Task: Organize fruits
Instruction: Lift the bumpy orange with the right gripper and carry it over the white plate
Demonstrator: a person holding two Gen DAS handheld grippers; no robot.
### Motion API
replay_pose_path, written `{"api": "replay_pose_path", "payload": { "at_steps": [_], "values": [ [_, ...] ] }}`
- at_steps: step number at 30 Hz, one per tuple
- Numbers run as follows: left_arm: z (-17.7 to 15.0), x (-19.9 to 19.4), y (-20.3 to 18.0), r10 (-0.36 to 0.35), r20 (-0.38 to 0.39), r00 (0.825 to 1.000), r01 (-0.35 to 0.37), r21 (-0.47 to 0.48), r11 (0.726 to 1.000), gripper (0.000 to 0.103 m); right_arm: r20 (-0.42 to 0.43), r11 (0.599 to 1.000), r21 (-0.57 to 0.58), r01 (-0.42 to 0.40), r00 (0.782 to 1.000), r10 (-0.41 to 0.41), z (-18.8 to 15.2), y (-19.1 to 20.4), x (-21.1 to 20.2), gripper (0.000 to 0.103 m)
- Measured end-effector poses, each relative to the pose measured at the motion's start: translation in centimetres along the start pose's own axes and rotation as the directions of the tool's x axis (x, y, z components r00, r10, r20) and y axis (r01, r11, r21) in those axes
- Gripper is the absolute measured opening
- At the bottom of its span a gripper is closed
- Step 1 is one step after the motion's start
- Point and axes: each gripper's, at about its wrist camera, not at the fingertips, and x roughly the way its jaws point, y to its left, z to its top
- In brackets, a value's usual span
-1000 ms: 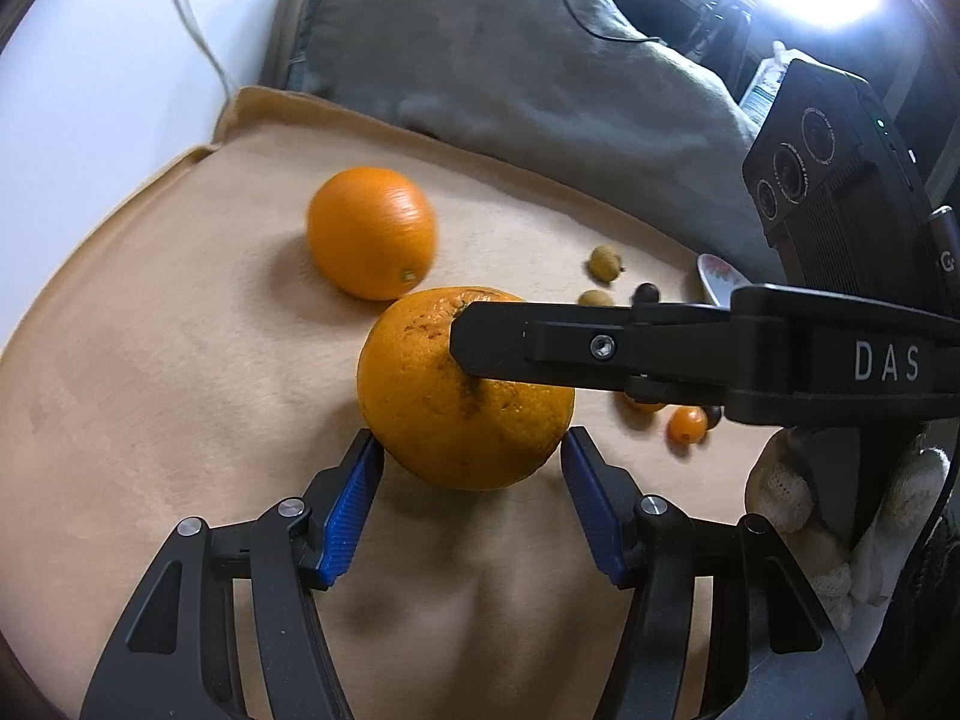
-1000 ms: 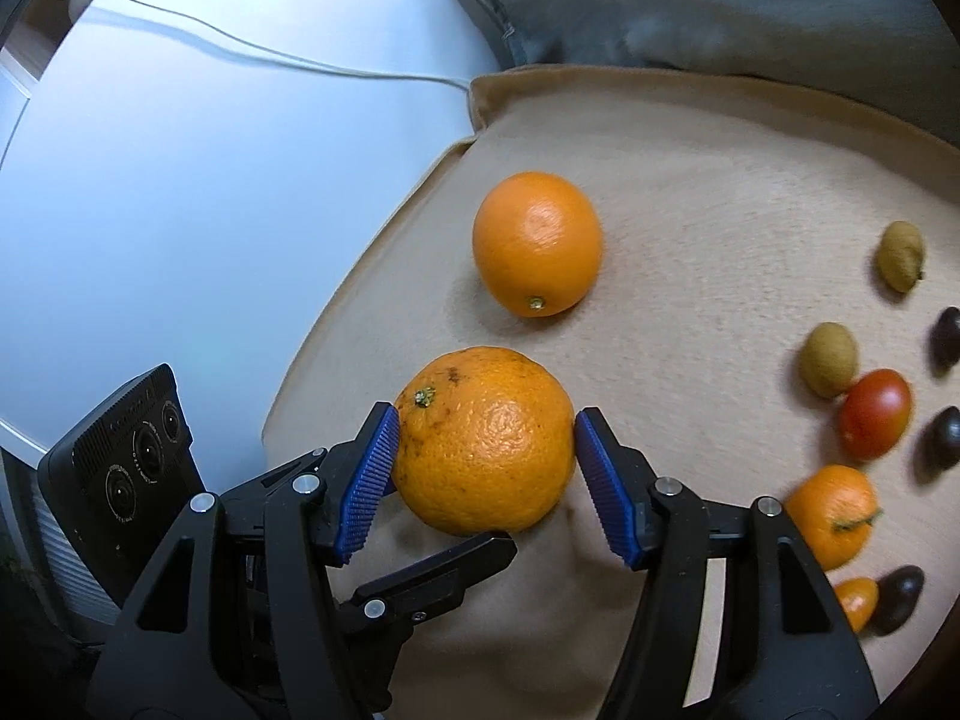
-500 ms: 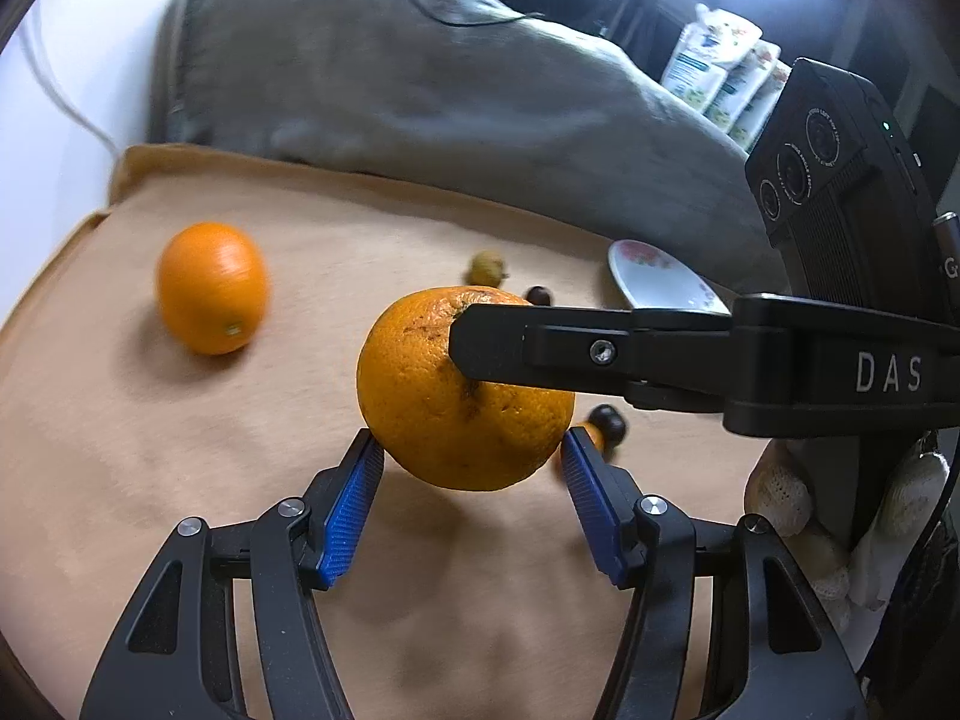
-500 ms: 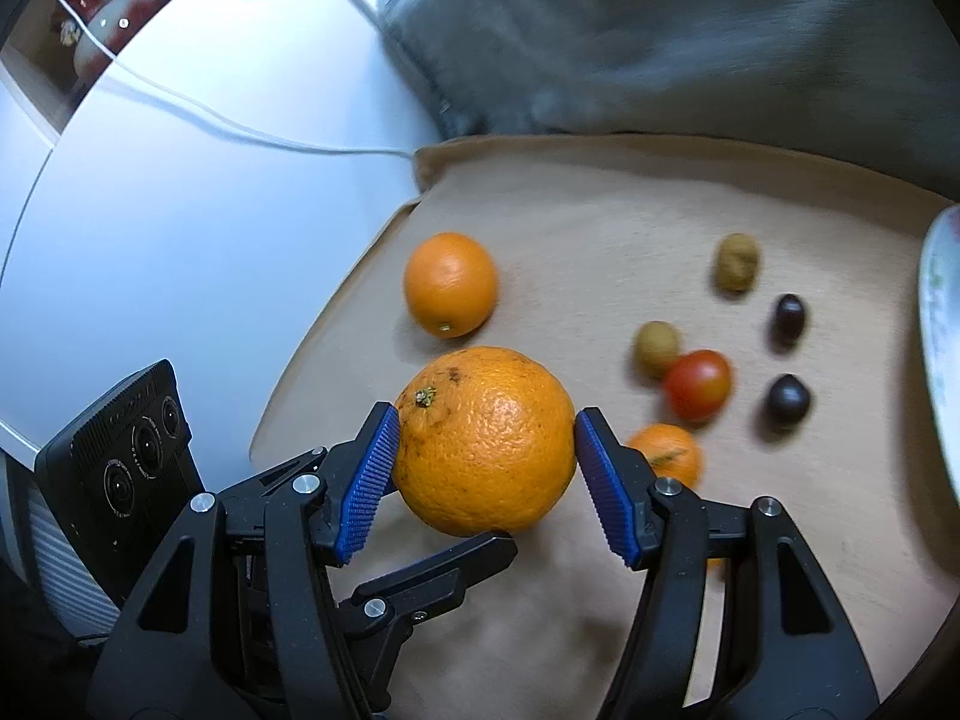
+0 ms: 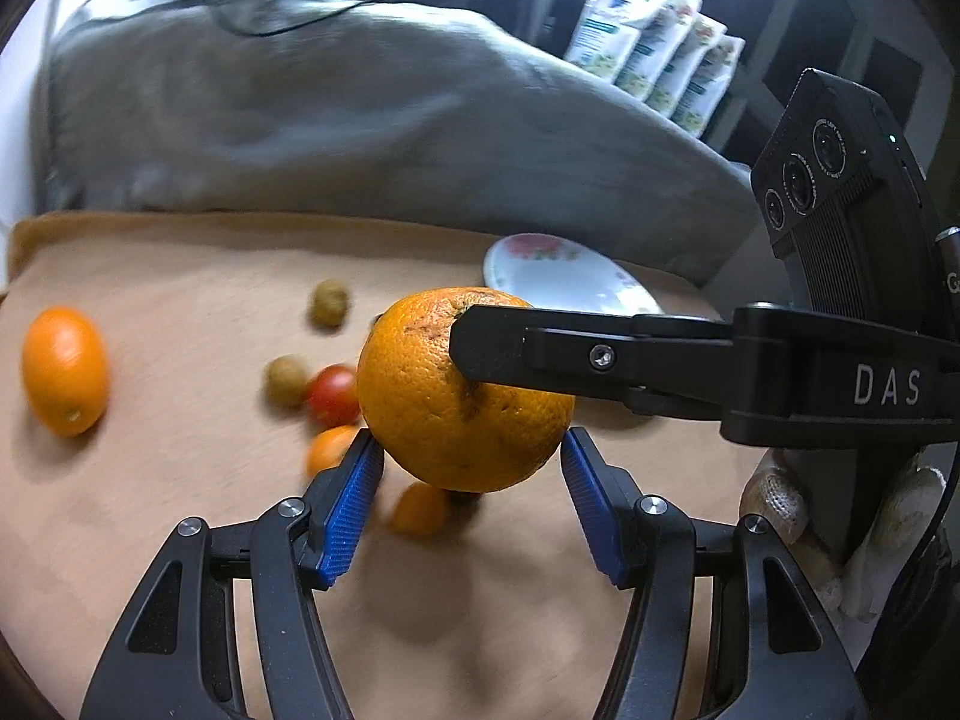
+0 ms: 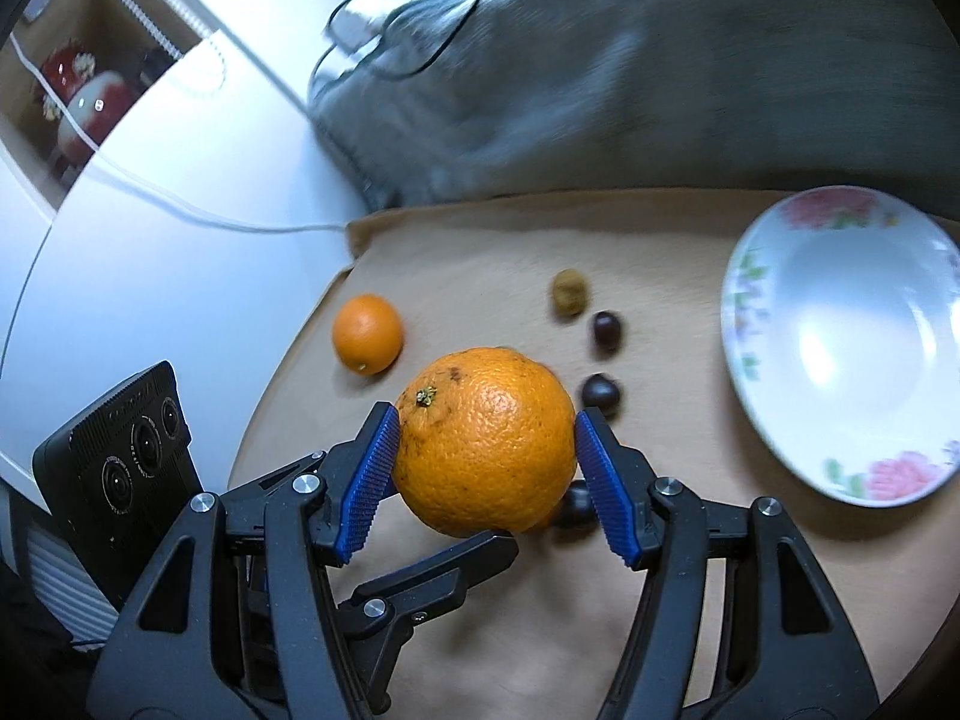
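Grey padded cushion point(image 6: 600, 90) is lying along the far edge of the scene, and a tan felt cloth point(image 6: 480, 252) is covering the white desk point(image 6: 150, 240) in front of it.

A white floral-rimmed plate point(image 6: 840, 324) is resting on the cloth, holding nothing. It is lying ahead of and to the right of the right gripper point(image 6: 486, 450), well apart from it, so the coming move is judged to be a carry forward and to the right.

The right jaws are clamping the large rough-skinned orange point(image 6: 486, 438) between both blue ribbed pads point(image 6: 372, 474), holding it clear above the cloth. The fruit is nearly round, with its stem end pointing up towards the left-hand pad.

The left gripper point(image 5: 471, 480) is hovering with its jaws spread wide, flanking the underside of the same orange and gripping nothing. The right hand is therefore the working hand.

Counts:
- plates: one
- oranges: two, one being carried and one smaller smooth orange point(image 6: 367, 333) lying on the cloth
- dark round fruits point(image 6: 606, 330): three
- brownish-green small round fruits point(image 5: 329, 303): two
- small orange kumquat-like fruits point(image 5: 330, 450): two
- red cherry tomato point(image 5: 333, 394): one
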Motion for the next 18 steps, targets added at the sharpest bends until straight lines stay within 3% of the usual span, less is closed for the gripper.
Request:
{"api": "replay_pose_path", "payload": {
  "at_steps": [18],
  "values": [
    [2.7, 6.0, -6.7, -0.084, -0.081, 0.993, 0.092, 0.1, 0.991, 0.061, 0.101, 0.99, 0.125, 0.07, 0.991, -0.083, -0.6, -8.0, -5.0, 0.064]
  ]
}}
